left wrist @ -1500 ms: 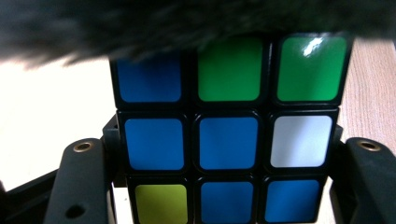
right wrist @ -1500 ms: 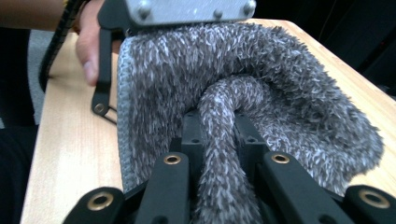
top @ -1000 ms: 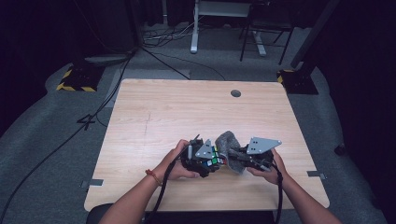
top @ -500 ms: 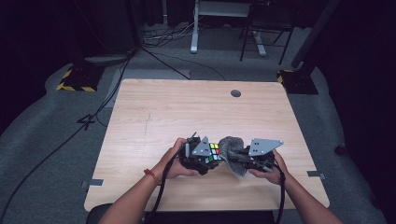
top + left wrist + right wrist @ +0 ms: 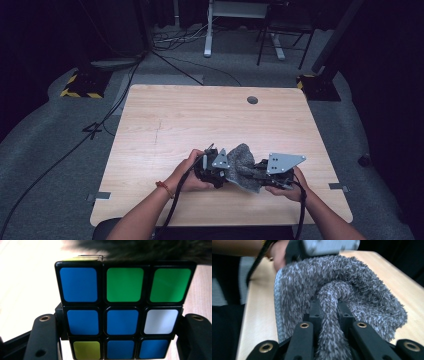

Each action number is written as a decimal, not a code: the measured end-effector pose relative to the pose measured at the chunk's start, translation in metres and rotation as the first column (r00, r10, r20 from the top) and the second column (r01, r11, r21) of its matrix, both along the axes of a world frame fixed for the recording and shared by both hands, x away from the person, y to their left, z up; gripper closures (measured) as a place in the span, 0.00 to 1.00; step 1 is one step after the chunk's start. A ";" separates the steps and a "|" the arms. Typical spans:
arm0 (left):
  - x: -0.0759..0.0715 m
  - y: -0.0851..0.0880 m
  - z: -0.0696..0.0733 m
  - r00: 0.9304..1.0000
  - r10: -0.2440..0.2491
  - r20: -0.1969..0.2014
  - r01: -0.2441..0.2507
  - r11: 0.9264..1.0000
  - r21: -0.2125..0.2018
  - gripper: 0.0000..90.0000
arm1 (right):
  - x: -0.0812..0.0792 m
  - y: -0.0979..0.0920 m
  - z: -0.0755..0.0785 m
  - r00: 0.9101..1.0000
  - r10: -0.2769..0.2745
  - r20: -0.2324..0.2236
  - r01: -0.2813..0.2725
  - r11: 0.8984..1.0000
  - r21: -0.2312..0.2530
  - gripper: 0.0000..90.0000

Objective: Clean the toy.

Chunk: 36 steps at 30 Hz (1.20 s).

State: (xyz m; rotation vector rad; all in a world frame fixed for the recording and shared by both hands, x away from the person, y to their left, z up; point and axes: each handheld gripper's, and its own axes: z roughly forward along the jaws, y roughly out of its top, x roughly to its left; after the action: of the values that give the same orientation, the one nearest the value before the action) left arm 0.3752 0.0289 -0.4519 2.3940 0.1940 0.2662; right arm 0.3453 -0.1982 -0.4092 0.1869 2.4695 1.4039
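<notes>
A Rubik's cube (image 5: pixel 122 315) with a mostly blue face is clamped between the jaws of my left gripper (image 5: pixel 120 325), which is shut on its sides. A grey fuzzy cloth (image 5: pixel 242 162) lies draped over the cube's far side and shows along its top edge (image 5: pixel 150 250). My right gripper (image 5: pixel 329 310) is shut on a bunched fold of this cloth (image 5: pixel 362 290). In the high view the left gripper (image 5: pixel 216 169) and right gripper (image 5: pixel 260 172) meet near the table's front edge, and the cloth hides the cube there.
The light wooden table (image 5: pixel 200 120) has a round cable hole (image 5: pixel 252 100) at the back. Beyond it, cables and desk legs (image 5: pixel 207 30) stand on the grey floor. A hand (image 5: pixel 278 255) holds the left gripper just behind the cloth.
The right gripper has pushed the cloth leftward and slightly up against the cube. The cube's coloured face, visible half a second ago in the high view, is now covered by the cloth.
</notes>
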 end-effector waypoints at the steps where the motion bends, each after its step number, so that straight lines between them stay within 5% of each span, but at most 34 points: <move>1: -0.002 -0.002 0.000 1.000 -0.011 -0.003 0.011 1.000 -0.004 0.37 | 0.001 0.002 -0.001 1.000 -0.013 0.002 0.013 1.000 -0.004 0.87; 4: -0.004 -0.002 0.002 1.000 -0.012 0.007 0.012 1.000 -0.007 0.37 | 0.011 0.002 -0.007 0.996 -0.086 0.002 0.086 0.995 -0.050 0.88; 8: -0.001 0.007 0.006 1.000 0.009 -0.001 -0.009 0.999 -0.043 0.37 | 0.027 -0.011 -0.023 0.984 -0.163 -0.071 0.156 0.983 -0.094 0.88; 16: -0.002 0.013 0.013 1.000 0.007 0.006 -0.007 0.992 -0.129 0.37 | 0.038 -0.016 -0.038 0.973 -0.115 -0.201 0.098 0.991 -0.093 0.88; 19: -0.001 0.012 0.010 1.000 0.011 0.014 -0.009 0.994 -0.111 0.37 | 0.036 -0.016 -0.036 0.972 -0.054 -0.227 0.050 0.999 -0.022 0.88; 29: -0.002 0.012 0.008 1.000 -0.020 -0.011 0.019 0.996 -0.091 0.37 | 0.028 -0.021 -0.027 0.983 0.030 -0.180 -0.018 0.997 0.069 0.88; 33: -0.002 0.011 0.007 1.000 -0.014 -0.009 0.014 0.998 -0.068 0.37 | 0.026 -0.018 -0.027 0.987 0.016 -0.161 -0.010 0.999 0.042 0.88; 36: 0.002 0.013 0.007 0.998 -0.032 -0.053 0.027 0.995 -0.093 0.37 | 0.028 -0.019 -0.028 0.986 -0.009 -0.167 0.013 1.000 0.023 0.88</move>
State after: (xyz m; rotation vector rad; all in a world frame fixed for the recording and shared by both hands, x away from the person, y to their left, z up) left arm 0.3768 0.0420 -0.4449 2.3120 0.1923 0.1749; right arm 0.3734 -0.2169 -0.4368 0.3355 2.5811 1.4695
